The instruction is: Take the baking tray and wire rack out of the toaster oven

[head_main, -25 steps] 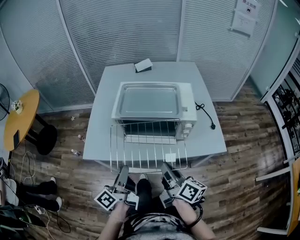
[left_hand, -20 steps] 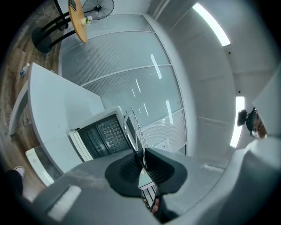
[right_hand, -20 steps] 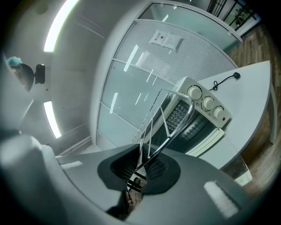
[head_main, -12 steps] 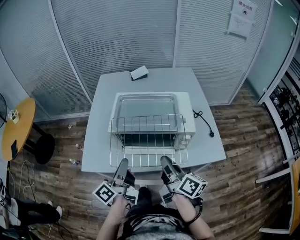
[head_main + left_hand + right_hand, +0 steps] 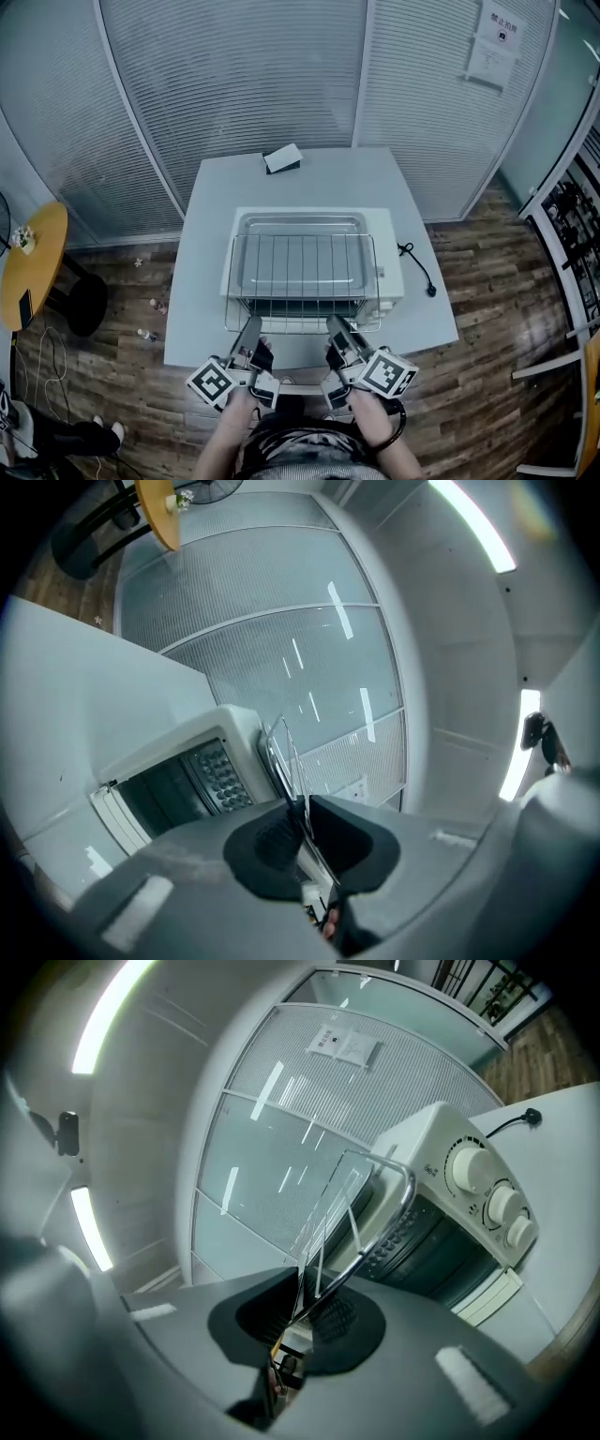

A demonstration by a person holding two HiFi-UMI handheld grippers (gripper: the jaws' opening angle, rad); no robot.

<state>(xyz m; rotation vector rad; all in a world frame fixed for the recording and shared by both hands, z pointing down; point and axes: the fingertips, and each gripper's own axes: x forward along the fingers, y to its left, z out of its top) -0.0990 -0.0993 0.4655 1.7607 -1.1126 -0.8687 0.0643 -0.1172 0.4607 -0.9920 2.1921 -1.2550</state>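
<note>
Two grips: left tool (image 5: pixel 251 330) and right tool (image 5: pixel 334 330) each clamp the near edge of the rack (image 5: pixel 302 267), mid-frame, over the tray (image 5: pixel 281 225) atop the oven (image 5: pixel 389 281). Risk: thin wire pinched only at one edge, so the far end could sag, slip or clip the tray.

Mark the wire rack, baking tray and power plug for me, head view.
wire rack (image 5: pixel 302 272), head view, middle of its grid.
baking tray (image 5: pixel 300 223), head view, far rim, clear of the rack.
power plug (image 5: pixel 430 291), head view, the plug's body.
</note>
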